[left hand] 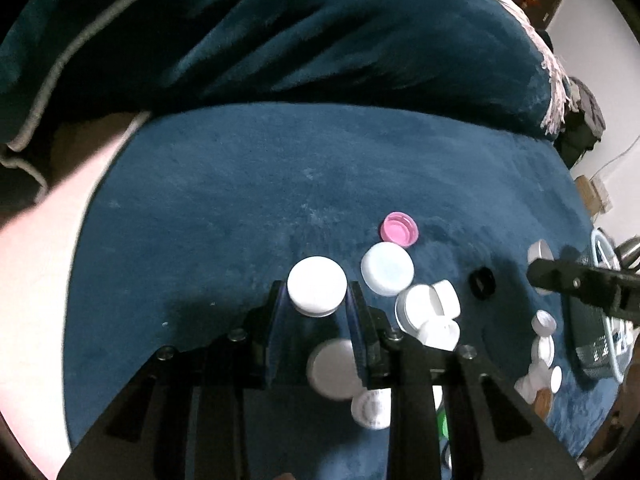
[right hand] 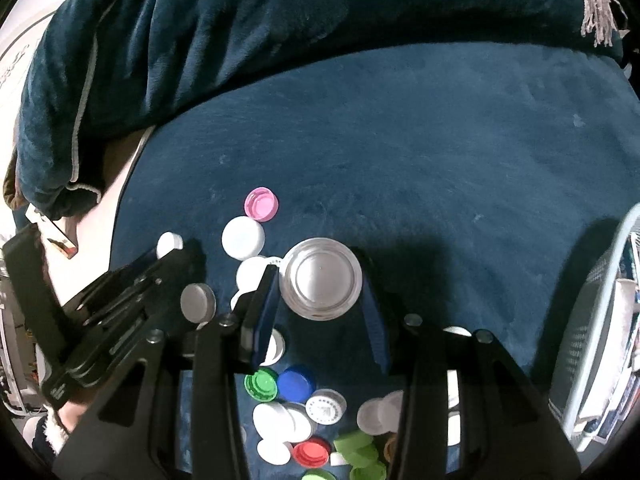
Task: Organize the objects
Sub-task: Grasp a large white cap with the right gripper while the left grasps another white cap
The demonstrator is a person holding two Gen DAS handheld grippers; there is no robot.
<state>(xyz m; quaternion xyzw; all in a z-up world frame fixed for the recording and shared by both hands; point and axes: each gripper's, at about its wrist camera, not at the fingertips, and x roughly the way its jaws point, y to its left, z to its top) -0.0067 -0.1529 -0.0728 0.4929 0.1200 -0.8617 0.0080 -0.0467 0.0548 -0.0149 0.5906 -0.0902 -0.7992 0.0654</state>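
White, smooth and round, the light, stiff plastic cap (left hand: 317, 286) is pinched across its rim between the left hand-held gripper (left hand: 316, 300) pads, while the right hand-held gripper (right hand: 320, 280) clamps a slippery clear lid (right hand: 320, 278).

tongs (left hand: 316, 300): black frame | blue pads (right hand: 267, 312) | round screws | fleecy white cuff (right hand: 54, 426)

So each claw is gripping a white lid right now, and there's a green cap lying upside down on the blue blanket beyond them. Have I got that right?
Nearly. The upside-down cap is pink, not green, as both wrist views show. The rest holds: the left gripper is closed on a white lid, and the right gripper holds a pale, whitish lid, over the blue blanket.
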